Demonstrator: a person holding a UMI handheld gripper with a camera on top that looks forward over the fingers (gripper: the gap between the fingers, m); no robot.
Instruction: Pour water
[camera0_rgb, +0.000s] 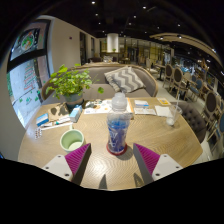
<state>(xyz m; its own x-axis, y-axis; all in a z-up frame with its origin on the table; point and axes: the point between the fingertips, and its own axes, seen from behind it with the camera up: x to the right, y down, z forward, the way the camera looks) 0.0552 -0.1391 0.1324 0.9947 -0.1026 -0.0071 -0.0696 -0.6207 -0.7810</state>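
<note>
A: We're looking down our gripper (112, 158) at the water bottle (118, 126), standing upright on the round wooden surface (160, 135), just ahead of the 2 pink pads (77, 157).

B: And the gripper's spread wide, isn't it? We're holding nothing. The bottle sits in line with the gap, beyond the fingertips, not touched by either finger.

A: Right. Its pale cap looks to be on, though we can't say if it's screwed tight. It rests on something dark, a coaster maybe.

B: So where do we stand on pouring?

A: By our reckoning, right at the start. Nothing is lifted, nothing tilted. The grasp is not yet made.

B: And the target?

A: Likely that pale green cup (72, 139) to the left of the bottle, near the left finger. We can't see whether any water is in it.

B: Anything else about?

A: A potted plant (70, 82) farther back on the left, papers (152, 106) on the far side, a glass (171, 116) off to the right. All well clear of the bottle.

B: So we have left: close in, grip, lift, tip over the cup.
</note>
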